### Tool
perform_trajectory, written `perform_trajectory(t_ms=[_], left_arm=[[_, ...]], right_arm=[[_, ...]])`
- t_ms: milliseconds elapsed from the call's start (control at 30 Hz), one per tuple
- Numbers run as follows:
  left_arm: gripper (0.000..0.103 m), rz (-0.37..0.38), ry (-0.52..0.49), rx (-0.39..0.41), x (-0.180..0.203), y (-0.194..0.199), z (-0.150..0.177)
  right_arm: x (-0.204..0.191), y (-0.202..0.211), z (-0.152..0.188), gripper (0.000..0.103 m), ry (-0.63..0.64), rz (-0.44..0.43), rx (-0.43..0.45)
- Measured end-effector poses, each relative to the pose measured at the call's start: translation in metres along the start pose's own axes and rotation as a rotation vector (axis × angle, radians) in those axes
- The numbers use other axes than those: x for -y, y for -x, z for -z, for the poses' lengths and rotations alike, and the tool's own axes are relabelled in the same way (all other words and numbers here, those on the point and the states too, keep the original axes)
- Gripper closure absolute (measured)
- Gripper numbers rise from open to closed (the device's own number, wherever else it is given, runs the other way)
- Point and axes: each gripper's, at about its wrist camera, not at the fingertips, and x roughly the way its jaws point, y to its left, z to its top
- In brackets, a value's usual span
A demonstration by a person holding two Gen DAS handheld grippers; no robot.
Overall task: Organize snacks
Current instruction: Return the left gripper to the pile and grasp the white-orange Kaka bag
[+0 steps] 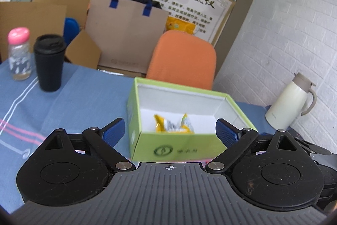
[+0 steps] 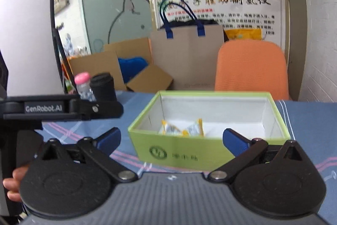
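A lime-green open box [image 1: 181, 147] with a white inside stands on the blue tablecloth. Two yellow-and-white snack packets [image 1: 173, 124] lie on its floor, also seen as snack packets [image 2: 183, 128] from the right wrist. My left gripper [image 1: 170, 131] is open just before the box's near wall, blue pads wide apart, nothing between them. My right gripper [image 2: 171, 140] is open too, in front of the green box [image 2: 189, 153], with no snack in its jaws. The left gripper's black body [image 2: 63, 109] shows at the left of the right wrist view.
A black lidded cup [image 1: 49, 62] and a pink-capped clear bottle [image 1: 19, 54] stand at the table's far left. A cream thermos jug [image 1: 291, 102] sits at the right by the white brick wall. Behind the table are an orange chair [image 1: 185, 58], a paper bag [image 1: 126, 35] and cardboard boxes.
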Motion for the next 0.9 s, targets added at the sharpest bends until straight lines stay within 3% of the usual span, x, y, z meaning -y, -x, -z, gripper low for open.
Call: perform_trajectory(t_ms=[200,433,633,767,900], left_arm=[[0.021,-0.019,0.014,-0.067,-0.008,0.016,0.038],[0.026,0.002,0.121,-0.250,-0.035,0.026,0.101],[0.034,0.037,0.137,-0.292,-0.045,0.042,0.117],[0.035,0.064,0.115,-0.295,-0.040,0.043,0.118],[0.042,0.094,0.102,-0.315,-0.035,0.039,0.122]], right_arm=[[-0.020,0.036,0.055,0.000,0.012,-0.061,-0.008],[-0.079,0.050,0.130,0.001,0.090,-0.157,-0.093],[-0.109,0.034,0.134,0.005,0.186,-0.160,-0.082],[-0.110,0.021,0.137,0.018,0.165,-0.150,-0.114],[-0.110,0.020,0.142,0.022,0.158,-0.141,-0.130]])
